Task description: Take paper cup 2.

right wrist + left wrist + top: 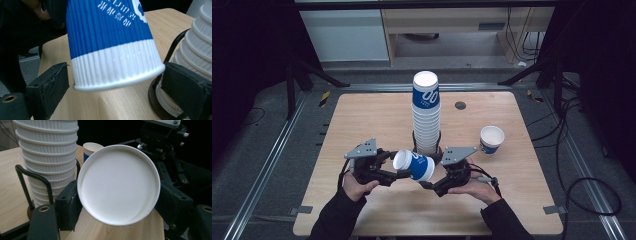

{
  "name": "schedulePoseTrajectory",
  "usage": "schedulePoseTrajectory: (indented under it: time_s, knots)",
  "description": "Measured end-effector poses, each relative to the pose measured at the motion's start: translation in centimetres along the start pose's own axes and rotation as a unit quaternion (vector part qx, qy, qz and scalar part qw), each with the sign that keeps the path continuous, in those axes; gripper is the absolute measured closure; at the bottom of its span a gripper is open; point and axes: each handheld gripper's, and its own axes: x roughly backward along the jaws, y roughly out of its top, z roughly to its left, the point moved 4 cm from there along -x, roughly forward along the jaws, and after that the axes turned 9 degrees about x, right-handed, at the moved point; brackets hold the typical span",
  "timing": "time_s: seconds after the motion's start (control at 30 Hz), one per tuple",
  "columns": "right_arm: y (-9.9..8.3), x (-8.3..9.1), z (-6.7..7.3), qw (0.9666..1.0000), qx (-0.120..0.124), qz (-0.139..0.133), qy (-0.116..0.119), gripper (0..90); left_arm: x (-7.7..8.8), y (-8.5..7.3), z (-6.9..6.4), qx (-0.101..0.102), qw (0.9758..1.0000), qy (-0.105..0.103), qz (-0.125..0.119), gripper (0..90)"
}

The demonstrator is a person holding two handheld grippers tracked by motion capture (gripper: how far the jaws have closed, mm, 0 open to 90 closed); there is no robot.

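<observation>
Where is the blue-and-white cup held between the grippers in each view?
High view: cup lying sideways, low centre, before the cup stack.
Left gripper view: its white base faces the camera, centre.
Right gripper view: its ribbed side, top centre.
Shared landmark: the cup stack, upper left, right edge.

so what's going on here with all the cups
A person holds a blue and white paper cup on its side above the table, between two hand-held grippers. The left gripper is clamped on its base end; the right gripper brackets its rim end. Behind it stands a tall stack of cups, with a single cup to the right.
</observation>
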Motion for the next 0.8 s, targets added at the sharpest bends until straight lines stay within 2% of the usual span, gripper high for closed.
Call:
schedulePoseTrajectory:
  time_s: [0.2, 0.37, 0.6, 0.8]
  knots:
    - [0.01, -0.48, 0.36, 0.9998, 0.004, -0.004, 0.018, 8.1, -0.44, -0.14, -0.55, -0.007, 0.9998, -0.016, 0.007, 27.0]
    - [-0.06, -0.71, 0.51, 0.9995, 0.006, -0.007, 0.03, 12.5, -0.84, -0.33, -0.78, -0.012, 0.9996, -0.022, 0.016, 27.0]
    - [-0.17, -0.64, 0.53, 0.9994, 0.006, -0.004, 0.034, 14.8, -0.88, -0.34, -0.74, -0.006, 0.9996, -0.02, 0.018, 26.4]
    - [-0.13, -0.44, 0.47, 0.9993, 0.006, -0.006, 0.036, 15.9, -0.79, -0.24, -0.63, -0.006, 0.9998, -0.008, 0.016, 18.9]
